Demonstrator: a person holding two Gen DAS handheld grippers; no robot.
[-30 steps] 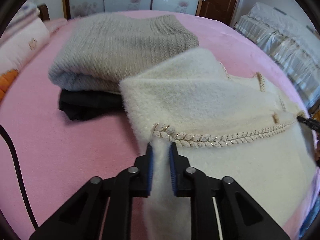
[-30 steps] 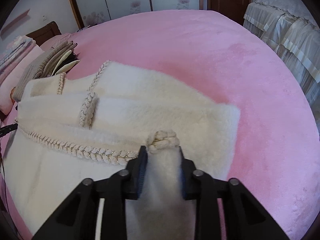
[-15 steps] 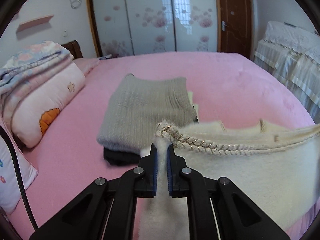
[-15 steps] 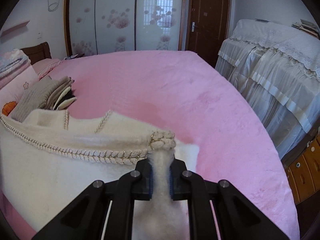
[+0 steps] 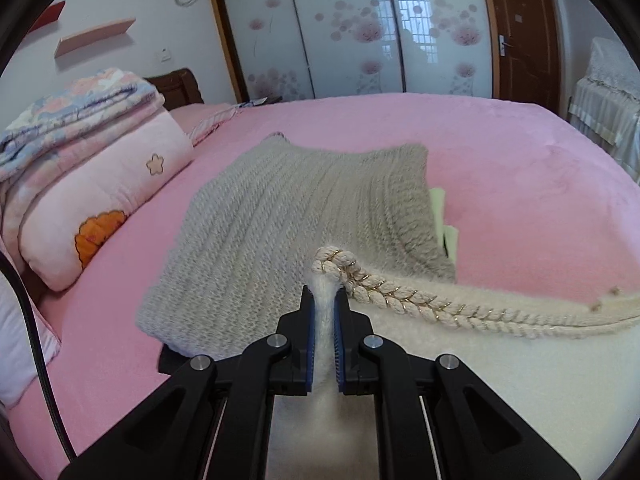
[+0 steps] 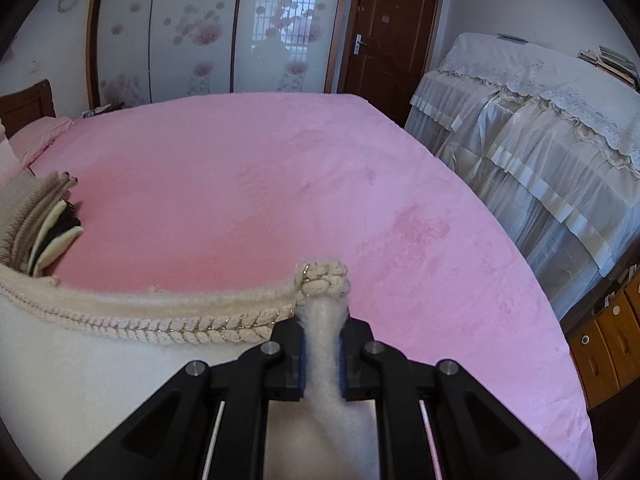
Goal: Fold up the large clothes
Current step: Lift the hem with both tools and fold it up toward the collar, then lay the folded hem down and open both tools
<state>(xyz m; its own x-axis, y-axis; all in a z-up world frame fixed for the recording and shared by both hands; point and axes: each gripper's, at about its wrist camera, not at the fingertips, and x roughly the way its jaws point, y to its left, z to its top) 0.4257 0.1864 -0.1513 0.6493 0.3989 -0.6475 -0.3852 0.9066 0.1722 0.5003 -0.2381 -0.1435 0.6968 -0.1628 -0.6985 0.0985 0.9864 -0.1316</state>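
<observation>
In the left wrist view, a folded quilt point(image 5: 76, 120) lies at 10 o'clock over a pink pillow point(image 5: 104, 204) with an orange flower, both on the pink bed point(image 5: 520, 184). A black cable point(image 5: 32, 344) runs down the frame at 8 o'clock. At centre sits a folded grey sweater point(image 5: 296, 224), topping a small stack with a dark garment point(image 5: 172, 356) peeping out beneath its near edge. The left gripper point(image 5: 324, 300) at 6 o'clock is clenched on a corner of the cream coat point(image 5: 500, 392), its blue pads pinching fluffy fabric just under the braided trim point(image 5: 400, 296). From that corner the trim stretches taut towards 3 o'clock, and the coat's body fills the frame from 4 to 6 o'clock, in front of the sweater and hiding its near right corner. Sliding wardrobe doors point(image 5: 360, 28) with flower prints stand at 12 o'clock, a brown door point(image 5: 524, 32) at 1 o'clock. In the right wrist view, the stack point(image 6: 36, 224) shows edge-on at 9 o'clock. The coat point(image 6: 100, 392) hangs from 8 to 6 o'clock, its trim point(image 6: 160, 324) running from 9 o'clock to the right gripper point(image 6: 324, 340), which is clamped on the coat's other top corner, a knot of braid standing above the pads. Pink bed point(image 6: 280, 184) spreads beyond, with lace-draped furniture point(image 6: 540, 128) at 2 o'clock and wooden drawers point(image 6: 608, 336) at 4 o'clock.
</observation>
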